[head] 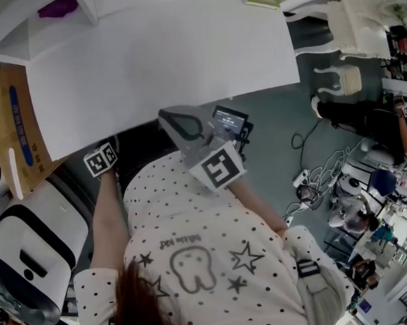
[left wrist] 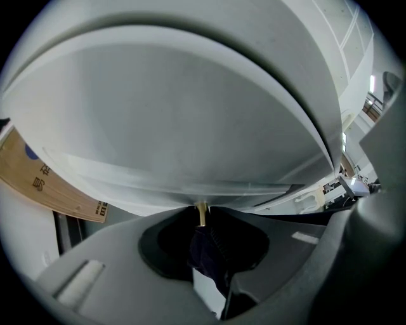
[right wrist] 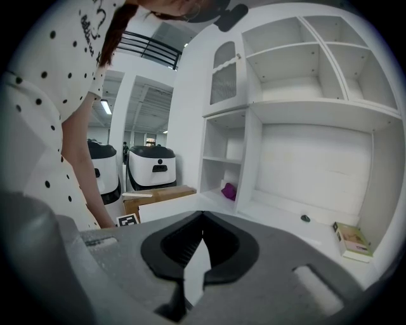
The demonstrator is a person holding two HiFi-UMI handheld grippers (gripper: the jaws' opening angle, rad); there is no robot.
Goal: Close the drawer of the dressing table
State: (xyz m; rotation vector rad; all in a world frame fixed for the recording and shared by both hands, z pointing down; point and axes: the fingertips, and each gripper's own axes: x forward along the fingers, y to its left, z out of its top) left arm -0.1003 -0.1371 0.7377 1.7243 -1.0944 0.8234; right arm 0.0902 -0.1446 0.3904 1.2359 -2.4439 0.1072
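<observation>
Pale tabletop point(head: 162, 64) of the dressing table spreads across the upper head view. Nearest the camera is the person's dotted shirt point(head: 197, 263), both arms reaching forward. The left gripper point(left wrist: 201, 219) dips under the table's near edge. In its own view the jaw tips sit close on either side of a small brass knob point(left wrist: 201, 211), only a narrow gap apart, and seem to pinch it. That knob stands on the drawer front point(left wrist: 190, 127), the broad white panel that fills the left gripper view under the tabletop's lip. From above no drawer box shows past the table edge, so how far out it stands I cannot tell; I judge it near home. The right gripper point(right wrist: 202, 219) hovers higher, over the table edge, tips together with nothing between them. Beyond it stand the white shelf unit point(right wrist: 298, 70), a purple object point(right wrist: 229, 190) in a low cubby and a small book point(right wrist: 351, 240) on the tabletop. A cardboard box point(head: 13, 130) sits left of the table.

The step in hand looks like the push home. Done well, the left claw holds the knob squarely and drives straight along the drawer's run, without lifting or twisting. It eases off as the front meets the frame so the drawer does not slam. The right claw is best kept clear of the gap.
</observation>
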